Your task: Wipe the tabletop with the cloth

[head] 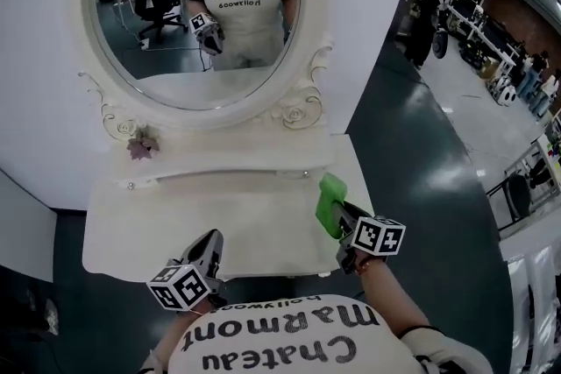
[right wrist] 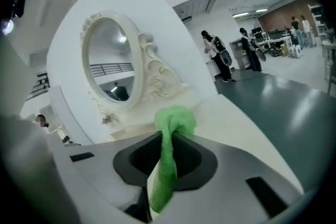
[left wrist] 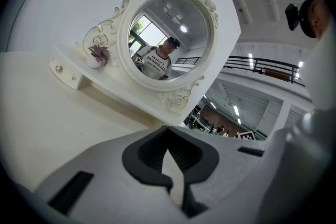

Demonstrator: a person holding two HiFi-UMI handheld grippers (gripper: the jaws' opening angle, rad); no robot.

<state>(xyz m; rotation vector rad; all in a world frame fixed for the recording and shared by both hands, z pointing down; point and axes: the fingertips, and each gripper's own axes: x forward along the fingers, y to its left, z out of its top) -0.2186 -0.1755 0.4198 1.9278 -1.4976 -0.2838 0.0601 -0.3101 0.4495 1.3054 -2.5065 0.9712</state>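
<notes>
Two grippers: right (right wrist: 167,138) clamped on green cloth (right wrist: 176,119); left (left wrist: 168,131) pressed together; "Chateau Marmont" shirt (head: 272,337)

Bunched green cloth (head: 330,201) is pinched in jaws of the right gripper (right wrist: 167,140); seemingly above the white tabletop (head: 254,232).

Shirt (head: 280,337), on person, bottom edge of head view:
- black print on white, seen upside down
- large words "Chateau Marmont"
- smaller word "Hollywood" at chest edge

Mirror (head: 314,13), head view:
- same shirt in reflection, print upright
- "Chateau Marmont" legible, small "Hollywood" under it

Mirror (left wrist: 123,34), left gripper view:
- shirt print shows in reflection as dark lines, too small to read

Left marker cube (head: 180,286), right marker cube (head: 379,236):
- black-and-white square code patterns only
</notes>
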